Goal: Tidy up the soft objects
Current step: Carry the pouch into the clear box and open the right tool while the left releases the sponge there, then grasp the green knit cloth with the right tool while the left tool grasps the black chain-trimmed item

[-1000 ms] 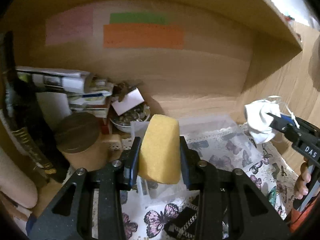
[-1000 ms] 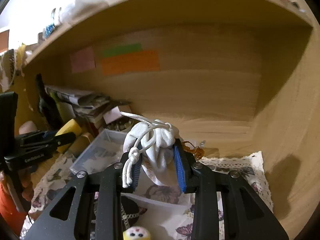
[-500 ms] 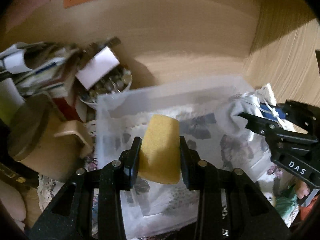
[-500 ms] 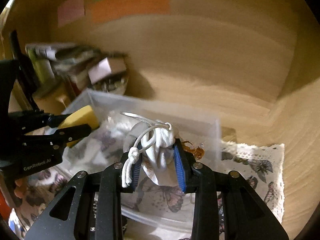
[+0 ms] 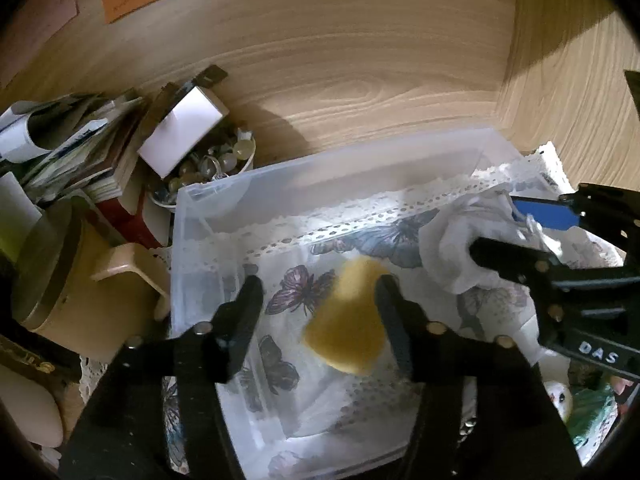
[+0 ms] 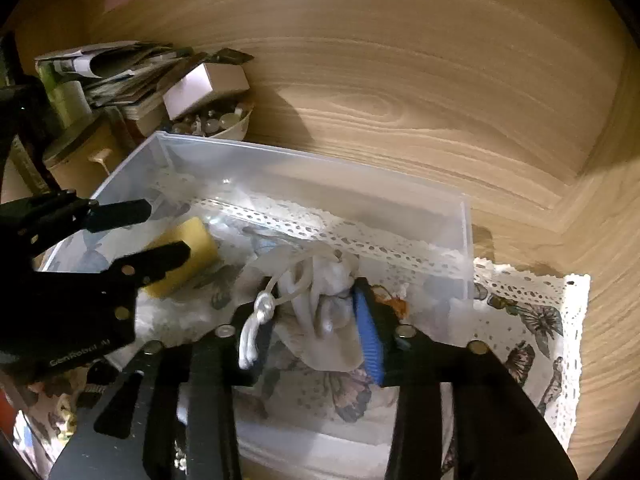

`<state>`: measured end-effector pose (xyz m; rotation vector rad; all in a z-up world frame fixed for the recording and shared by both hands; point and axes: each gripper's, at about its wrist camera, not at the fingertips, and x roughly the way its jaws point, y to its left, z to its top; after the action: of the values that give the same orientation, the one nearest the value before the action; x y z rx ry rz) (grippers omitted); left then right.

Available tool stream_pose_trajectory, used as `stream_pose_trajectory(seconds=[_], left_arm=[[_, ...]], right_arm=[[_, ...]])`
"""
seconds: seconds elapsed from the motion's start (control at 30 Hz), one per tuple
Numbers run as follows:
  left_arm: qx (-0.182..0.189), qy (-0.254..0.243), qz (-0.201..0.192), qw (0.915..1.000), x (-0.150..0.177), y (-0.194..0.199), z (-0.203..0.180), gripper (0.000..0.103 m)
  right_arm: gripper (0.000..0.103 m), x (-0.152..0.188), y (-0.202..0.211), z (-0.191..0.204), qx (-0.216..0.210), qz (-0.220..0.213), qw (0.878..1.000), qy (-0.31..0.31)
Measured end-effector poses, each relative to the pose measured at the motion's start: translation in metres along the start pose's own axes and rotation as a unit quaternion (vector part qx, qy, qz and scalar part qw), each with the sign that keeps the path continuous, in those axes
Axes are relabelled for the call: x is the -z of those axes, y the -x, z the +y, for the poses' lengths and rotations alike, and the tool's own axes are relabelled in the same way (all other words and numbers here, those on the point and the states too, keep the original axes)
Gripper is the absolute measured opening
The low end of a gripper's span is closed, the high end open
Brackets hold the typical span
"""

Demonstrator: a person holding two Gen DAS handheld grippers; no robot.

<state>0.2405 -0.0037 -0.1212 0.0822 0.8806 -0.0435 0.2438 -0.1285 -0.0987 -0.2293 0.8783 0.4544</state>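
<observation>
the left gripper [image 5: 318,292] is hanging over the clear plastic bin [image 5: 280,168] with its jaws spread wide. the yellow sponge [image 5: 348,320] is sitting inside the bin between the 2 fingers, close against the right one and apart from the left one; whether it is touching that finger or lying on the bin floor is hard to tell through the blur. from the right wrist view the sponge [image 6: 182,258] is showing at the left side of the bin [image 6: 320,160], partly behind the left gripper [image 6: 156,232].

the right gripper [image 6: 316,320] is sitting low in the bin's right half, its jaws standing apart around the white drawstring pouch [image 6: 328,304]. the pouch is bunching between the blue pads [image 6: 370,344] and its knotted cord [image 6: 260,312] is draping over the left finger; the pictures are not showing whether the pads are pressing it. in the left wrist view the pouch [image 5: 452,248] is lying right of the sponge, well apart from it.

a butterfly-print cloth [image 6: 532,320] is lying under the bin. to the far left, a bowl of small trinkets [image 5: 216,168], a stack of papers [image 5: 72,140] and a tan lidded canister [image 5: 72,276] are standing just beside the bin.
</observation>
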Motion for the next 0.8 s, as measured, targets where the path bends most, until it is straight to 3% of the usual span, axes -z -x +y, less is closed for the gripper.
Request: stream_pose_trajectory(seconds=[0.13,0.2,0.33,0.43,0.5,0.63,0.8], left_arm=[[0.001,0.005,-0.017,0.9998,0.001,0.015,0.003,0.069],[0.003,0.009,-0.028,0.9996,0.001,0.026,0.005,0.078],[0.008,0.015,-0.056,0.9983,0.002,0.05,0.007,0.081],[0.01,0.022,-0.079,0.9966,0.007,0.071,0.01,0.093],[0.014,0.029,-0.098,0.9946,0.014,0.086,0.01,0.099],[0.019,0.026,-0.115,0.9928,0.032,0.109,0.009,0.099],[0.024,0.021,-0.109,0.9936,0.056,0.12,0.007,0.101]], right_arm=[[0.054,0.005,0.02,0.0,0.009,-0.028,1.0,0.008],[0.058,0.007,0.031,0.0,0.01,-0.041,0.999,0.009],[0.071,0.015,0.066,-0.001,0.013,-0.085,0.996,0.008],[0.078,0.018,0.085,0.0,0.017,-0.112,0.993,0.008],[0.081,0.025,0.102,0.002,0.018,-0.134,0.991,0.008],[0.083,0.043,0.13,0.004,0.028,-0.168,0.985,0.005],[0.083,0.07,0.139,0.007,0.023,-0.166,0.986,-0.004]])
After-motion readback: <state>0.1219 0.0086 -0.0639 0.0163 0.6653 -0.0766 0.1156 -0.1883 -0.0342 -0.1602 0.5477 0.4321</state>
